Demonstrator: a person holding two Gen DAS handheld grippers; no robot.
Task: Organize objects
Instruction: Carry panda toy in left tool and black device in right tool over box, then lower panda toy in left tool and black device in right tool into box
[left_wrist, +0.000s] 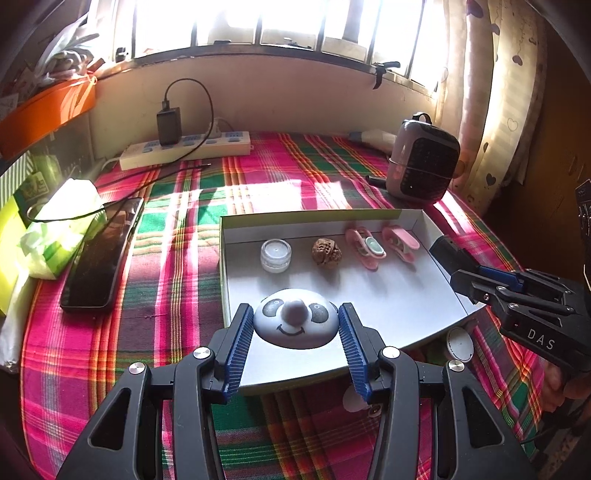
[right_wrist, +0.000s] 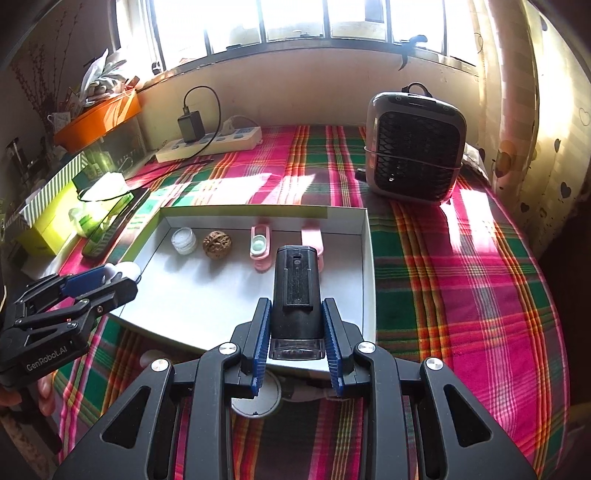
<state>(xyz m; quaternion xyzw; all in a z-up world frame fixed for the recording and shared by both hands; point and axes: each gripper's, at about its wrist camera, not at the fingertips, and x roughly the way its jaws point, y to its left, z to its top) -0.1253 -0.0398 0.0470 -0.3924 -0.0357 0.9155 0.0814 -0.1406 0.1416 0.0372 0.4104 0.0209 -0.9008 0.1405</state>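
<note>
A white tray (left_wrist: 417, 325) sits on a plaid cloth (left_wrist: 177, 280) in the middle of both views. 4 small things already stand in a neat row along its far wall: a clear jar (left_wrist: 275, 254), a walnut (left_wrist: 325, 251) and 2 pink clips (left_wrist: 365, 248). They are side by side but not touching, so it looks like the tray is the place where things get tidied away.

In the left view, the left gripper (left_wrist: 295, 323) is at the bottom middle. Its blue fingers (left_wrist: 242, 339) are pressed on both sides of a round panda toy (left_wrist: 293, 325). The toy is held over the near part of the tray, with the face looking up. I think it is held here because it goes in the tray next, in front of the row.

In the right view, the right gripper (right_wrist: 296, 328) is at the bottom middle. Its fingers are narrow and squeeze a black box (right_wrist: 295, 291) that has a clear end near the camera. The box points away, toward the right clip, and hangs over the near right part of the tray. That spot is bare, so the box may fit there.

Both hands carry 1 thing each, which saves a trip.

A white round thing (left_wrist: 459, 344) lies on the cloth just under the near edge of the tray. It may need tidying too.

A heater (right_wrist: 415, 147) and a power strip (right_wrist: 210, 142) stand far back, well away from the tray.
</note>
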